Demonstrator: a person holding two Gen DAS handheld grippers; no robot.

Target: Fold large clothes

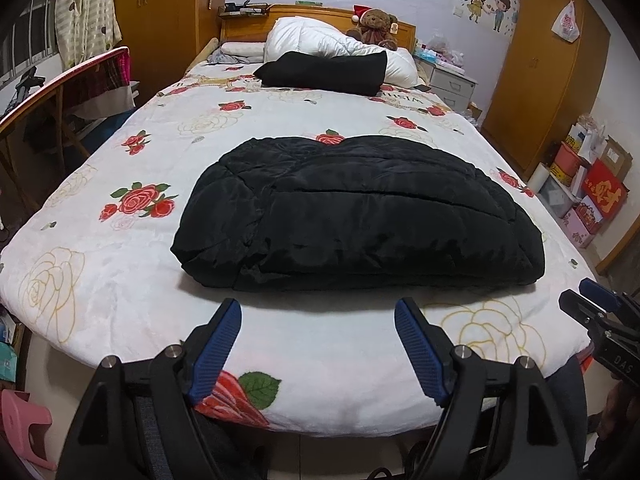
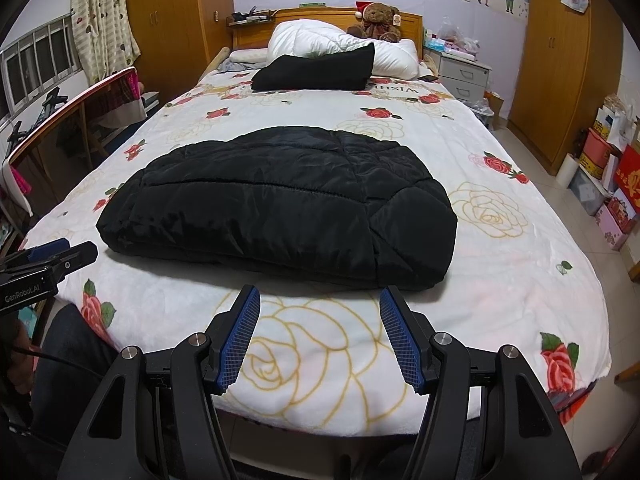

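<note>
A black quilted jacket [image 1: 360, 216] lies folded into a thick rectangle on the rose-print bed cover [image 1: 120, 264]; it also shows in the right wrist view [image 2: 280, 208]. My left gripper [image 1: 318, 308] is open and empty, held over the bed's near edge just short of the jacket. My right gripper [image 2: 320, 294] is open and empty, also just short of the jacket's near edge. The right gripper shows at the far right of the left wrist view [image 1: 596, 300], and the left gripper at the far left of the right wrist view [image 2: 60, 254].
A second folded black garment [image 1: 324, 70] lies near the pillows, with a white duvet [image 1: 320, 40] and teddy bear [image 1: 374, 24] behind. A wooden chair [image 1: 60, 92] stands left of the bed. Drawers [image 1: 452, 84] and boxes [image 1: 588, 188] stand on the right.
</note>
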